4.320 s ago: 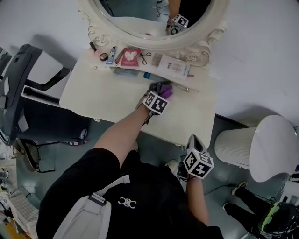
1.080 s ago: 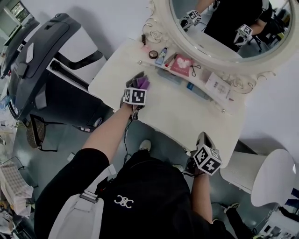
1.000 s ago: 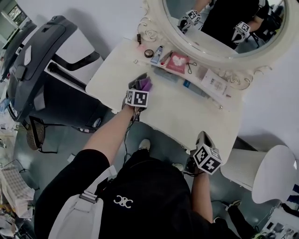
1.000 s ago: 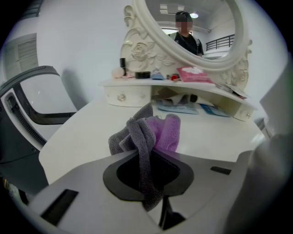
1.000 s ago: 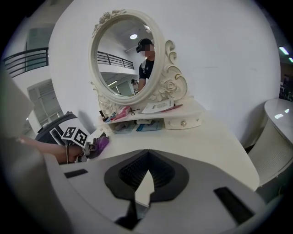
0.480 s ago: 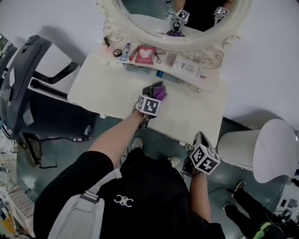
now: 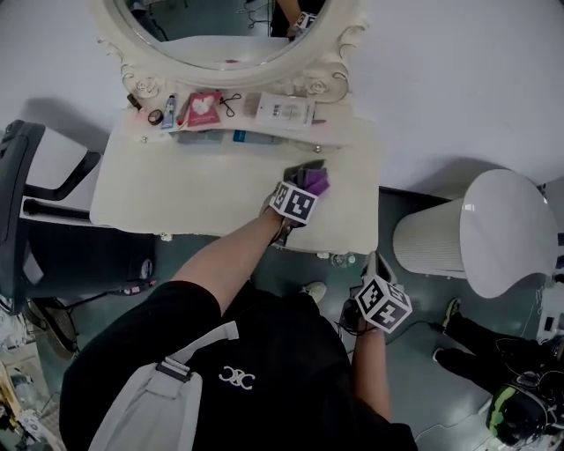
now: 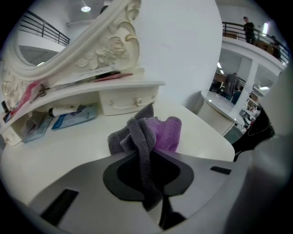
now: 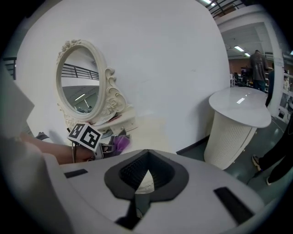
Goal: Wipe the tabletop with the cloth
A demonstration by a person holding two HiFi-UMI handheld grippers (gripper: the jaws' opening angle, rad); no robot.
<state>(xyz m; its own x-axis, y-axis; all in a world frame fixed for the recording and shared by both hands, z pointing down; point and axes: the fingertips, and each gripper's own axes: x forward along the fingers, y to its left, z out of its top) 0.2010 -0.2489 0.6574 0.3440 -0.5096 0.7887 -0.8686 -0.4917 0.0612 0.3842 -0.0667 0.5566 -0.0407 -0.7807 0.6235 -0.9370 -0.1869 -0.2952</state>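
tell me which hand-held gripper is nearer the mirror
Left. The left hand-held gripper is over the tabletop in front of the mirror, shut on the cloth. The right hand-held gripper hangs off the tabletop's front edge, farther from it.

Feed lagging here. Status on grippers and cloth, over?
Left gripper shut on cloth, cloth on tabletop, right end. Right gripper shut, empty, off the table. Blue packets at back, under shelf.

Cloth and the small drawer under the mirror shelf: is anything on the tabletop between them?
Nothing. In the left gripper view the tabletop is bare between the cloth and the drawer.
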